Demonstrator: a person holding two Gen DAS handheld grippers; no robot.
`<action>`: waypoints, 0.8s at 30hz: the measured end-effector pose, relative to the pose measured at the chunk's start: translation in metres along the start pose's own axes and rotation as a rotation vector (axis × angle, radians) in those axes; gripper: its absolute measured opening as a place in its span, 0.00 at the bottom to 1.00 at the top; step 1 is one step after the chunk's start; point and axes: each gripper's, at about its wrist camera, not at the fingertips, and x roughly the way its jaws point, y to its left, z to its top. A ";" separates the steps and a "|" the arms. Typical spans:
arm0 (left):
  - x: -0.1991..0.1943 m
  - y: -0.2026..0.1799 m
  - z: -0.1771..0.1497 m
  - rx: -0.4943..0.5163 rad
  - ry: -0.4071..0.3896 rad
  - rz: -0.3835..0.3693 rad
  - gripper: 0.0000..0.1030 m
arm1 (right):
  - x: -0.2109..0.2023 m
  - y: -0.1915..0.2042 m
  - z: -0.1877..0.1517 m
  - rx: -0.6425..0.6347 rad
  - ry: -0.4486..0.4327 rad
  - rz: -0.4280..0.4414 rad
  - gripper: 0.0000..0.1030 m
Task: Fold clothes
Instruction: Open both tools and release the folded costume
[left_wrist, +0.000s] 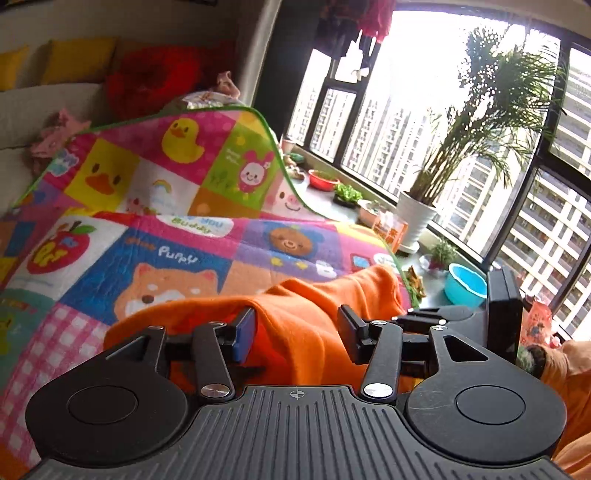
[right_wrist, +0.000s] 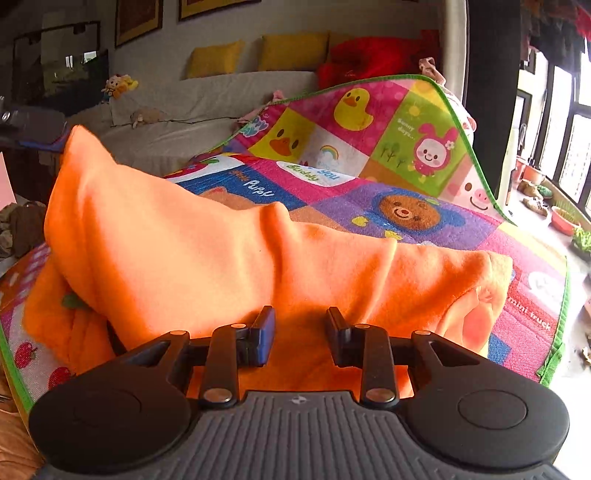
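Observation:
An orange garment (left_wrist: 314, 306) lies bunched on a colourful cartoon play mat (left_wrist: 147, 258). In the left wrist view, my left gripper (left_wrist: 297, 332) stands open over it. A fold of the cloth runs between the fingers and drapes against the left blue pad (left_wrist: 245, 332), while the right finger is clear of it. In the right wrist view, the orange garment (right_wrist: 221, 251) rises in a tall ridge to the left. My right gripper (right_wrist: 301, 332) is open low over the near edge, with cloth showing in the gap and neither pad pressing it. The mat (right_wrist: 406, 177) curls up at the back.
Behind the mat stands a grey sofa (right_wrist: 221, 96) with yellow cushions (right_wrist: 216, 59) and a red one (right_wrist: 369, 55). A window sill on the right holds a potted palm (left_wrist: 417, 214), a blue bowl (left_wrist: 465, 290) and a red bowl (left_wrist: 323, 180). A black block (left_wrist: 502, 314) stands at the right.

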 end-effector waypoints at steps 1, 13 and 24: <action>0.003 0.000 0.001 -0.008 0.001 -0.006 0.54 | -0.001 0.000 0.001 -0.001 0.001 0.001 0.29; 0.061 0.012 -0.058 -0.009 0.239 0.079 0.56 | -0.017 -0.037 0.006 0.009 0.009 -0.096 0.68; -0.010 0.009 0.003 0.000 -0.001 0.074 0.68 | -0.008 -0.026 -0.030 0.129 0.040 -0.066 0.72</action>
